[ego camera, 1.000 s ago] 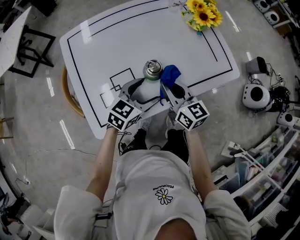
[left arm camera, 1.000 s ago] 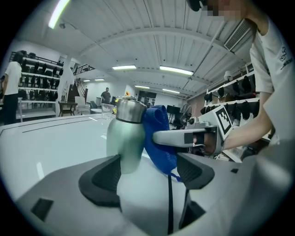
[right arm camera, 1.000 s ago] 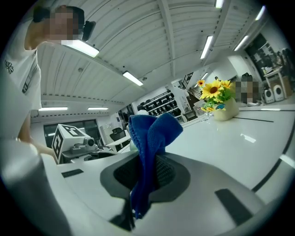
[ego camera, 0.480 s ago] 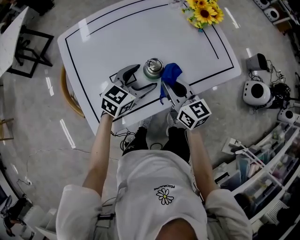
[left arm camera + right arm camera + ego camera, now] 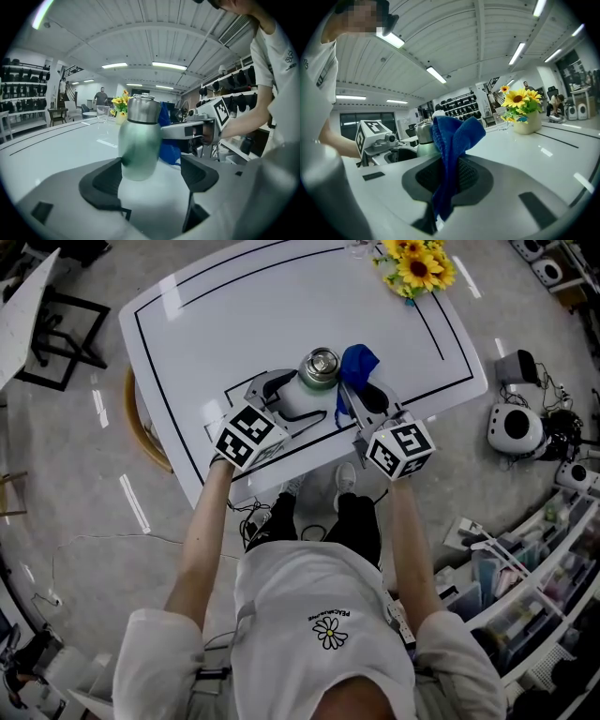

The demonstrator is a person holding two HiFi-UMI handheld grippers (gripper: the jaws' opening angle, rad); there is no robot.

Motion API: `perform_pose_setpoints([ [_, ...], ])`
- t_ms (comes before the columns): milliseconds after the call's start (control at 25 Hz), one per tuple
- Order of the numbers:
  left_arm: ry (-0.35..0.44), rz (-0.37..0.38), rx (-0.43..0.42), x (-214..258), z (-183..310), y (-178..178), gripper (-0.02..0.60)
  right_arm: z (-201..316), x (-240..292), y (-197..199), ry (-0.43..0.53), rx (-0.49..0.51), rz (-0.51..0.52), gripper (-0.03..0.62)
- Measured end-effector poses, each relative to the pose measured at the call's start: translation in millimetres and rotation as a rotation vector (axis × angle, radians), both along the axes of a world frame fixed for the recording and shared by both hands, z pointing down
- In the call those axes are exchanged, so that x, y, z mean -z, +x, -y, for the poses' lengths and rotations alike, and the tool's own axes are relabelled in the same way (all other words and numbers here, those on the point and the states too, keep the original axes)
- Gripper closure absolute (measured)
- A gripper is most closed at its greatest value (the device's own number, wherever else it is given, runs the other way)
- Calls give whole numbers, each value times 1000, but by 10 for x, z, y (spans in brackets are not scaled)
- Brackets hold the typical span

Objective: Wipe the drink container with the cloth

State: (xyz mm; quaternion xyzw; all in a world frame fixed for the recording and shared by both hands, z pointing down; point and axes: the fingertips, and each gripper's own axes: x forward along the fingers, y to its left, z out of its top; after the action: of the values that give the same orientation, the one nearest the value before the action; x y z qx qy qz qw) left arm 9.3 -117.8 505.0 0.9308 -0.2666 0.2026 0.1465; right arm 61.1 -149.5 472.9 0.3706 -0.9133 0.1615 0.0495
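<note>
A pale green drink bottle (image 5: 307,395) with a steel cap stands upright near the white table's front edge. My left gripper (image 5: 292,401) is open, its jaws on either side of the bottle (image 5: 139,140). The left pad (image 5: 105,180) is at the bottle's side and the right pad is apart from it. My right gripper (image 5: 362,390) is shut on a blue cloth (image 5: 359,362), which hangs bunched just right of the bottle's cap. In the right gripper view the cloth (image 5: 452,140) rises from the pinched jaws and hides part of the bottle (image 5: 423,136).
A vase of sunflowers (image 5: 417,266) and a glass (image 5: 103,113) stand at the table's far edge. The table (image 5: 234,306) bears black outline marks. A wooden stool (image 5: 136,423) sits under its left side. White devices (image 5: 511,432) and shelving crowd the floor at right.
Half a second ago the left gripper was off to the bottle's left; now its open jaws flank the bottle again. The right gripper still holds the cloth beside the cap.
</note>
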Motion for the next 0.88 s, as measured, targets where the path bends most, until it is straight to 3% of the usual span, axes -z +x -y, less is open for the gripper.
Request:
perform_pose_setpoints([
  [480,-39,6,49,4,-262,-7,201,-254,-84,-104,-34,-34,-4,553],
  [720,-60,12,-11,-26,-490,147,202,-374,-71,-174,-42,-17,-7,553],
  [880,-60,6,-5,0,-520,172,202,-388,-75,-215,-44,-2,-17,553],
])
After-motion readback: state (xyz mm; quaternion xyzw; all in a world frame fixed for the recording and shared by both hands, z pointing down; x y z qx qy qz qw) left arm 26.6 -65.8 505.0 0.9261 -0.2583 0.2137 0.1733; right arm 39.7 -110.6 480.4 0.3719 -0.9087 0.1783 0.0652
